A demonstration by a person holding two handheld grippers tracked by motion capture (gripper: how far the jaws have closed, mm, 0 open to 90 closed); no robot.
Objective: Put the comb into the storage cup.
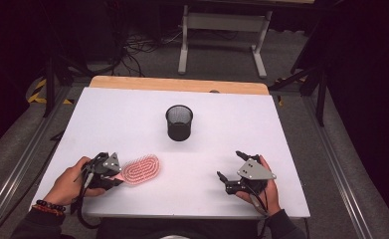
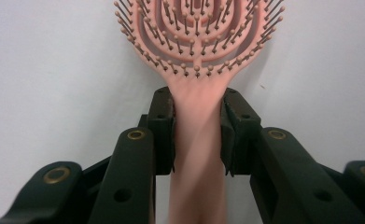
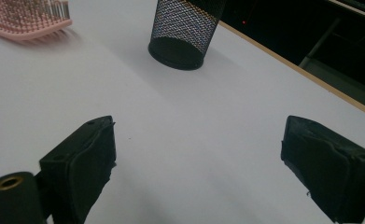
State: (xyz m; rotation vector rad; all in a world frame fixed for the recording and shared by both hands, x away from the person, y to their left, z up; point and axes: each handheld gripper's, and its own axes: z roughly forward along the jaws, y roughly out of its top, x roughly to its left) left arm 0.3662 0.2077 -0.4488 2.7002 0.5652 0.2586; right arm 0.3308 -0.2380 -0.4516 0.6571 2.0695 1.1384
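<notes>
The white counter (image 1: 132, 114) carries two things, and their spacing suggests the job: a pink hairbrush (image 1: 141, 170) lying toward seven o'clock and a black mesh cup (image 1: 179, 122) standing upright near the centre, toward twelve o'clock from the person. The cup sits well apart from the brush with bare counter between, which leaves room to lift the brush without knocking it; its open mouth faces up, so it looks like the likely place for the brush to go.

The brush lies flat, bristles up, its head pointing toward the cup and its handle toward the person's left hand. That handle is the sensible place to take it, being narrow and smooth where the bristled head is wide.

The left tool (image 1: 113, 175), at seven o'clock, has its jaws on either side of that handle just below the head, pinching it; in the left gripper view the pads (image 2: 164, 135) press against both flanks.

The right tool (image 1: 230, 173), at five o'clock, hovers with its jaws spread wide and nothing between them, apparently waiting clear of the work.
</notes>
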